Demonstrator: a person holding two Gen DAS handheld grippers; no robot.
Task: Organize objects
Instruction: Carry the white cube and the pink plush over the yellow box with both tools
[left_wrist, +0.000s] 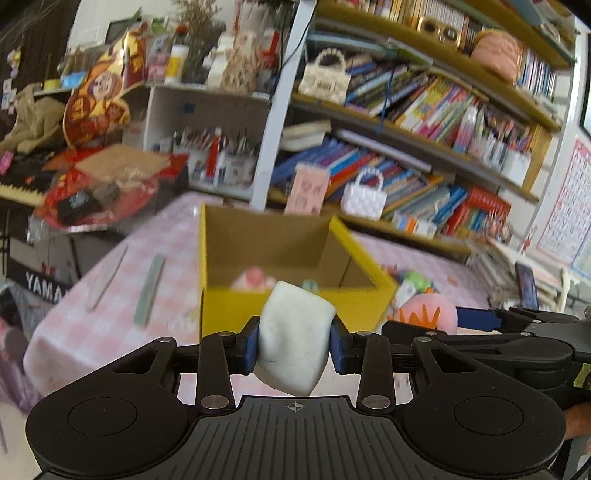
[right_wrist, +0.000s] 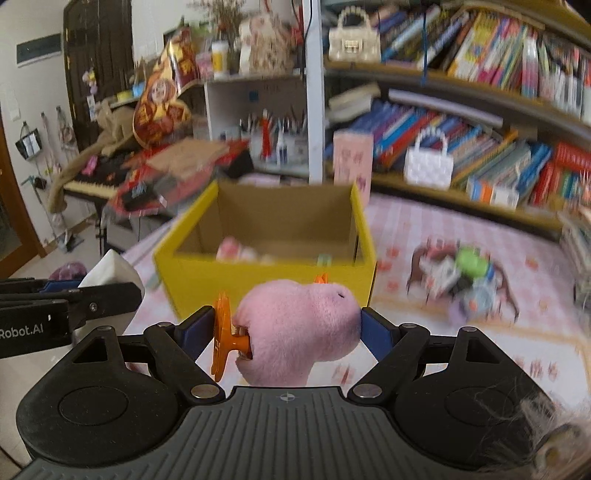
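My left gripper (left_wrist: 294, 341) is shut on a white squishy block (left_wrist: 293, 338), held in the air just in front of an open yellow cardboard box (left_wrist: 291, 312). My right gripper (right_wrist: 291, 330) is shut on a pink plush toy (right_wrist: 299, 332) with an orange clip (right_wrist: 223, 338), also held just before the yellow box (right_wrist: 273, 282). The box holds a pink toy (right_wrist: 231, 249) and other small items. The right gripper with the pink plush (left_wrist: 428, 312) shows at the right of the left wrist view. The left gripper with the white block (right_wrist: 110, 271) shows at the left of the right wrist view.
The box stands on a table with a pink checked cloth (left_wrist: 92, 325). A heap of small toys (right_wrist: 465, 280) lies right of the box. Two flat strips (left_wrist: 149, 291) lie left of it. Bookshelves (left_wrist: 424, 147) and a keyboard stand with clutter (left_wrist: 92, 184) lie behind.
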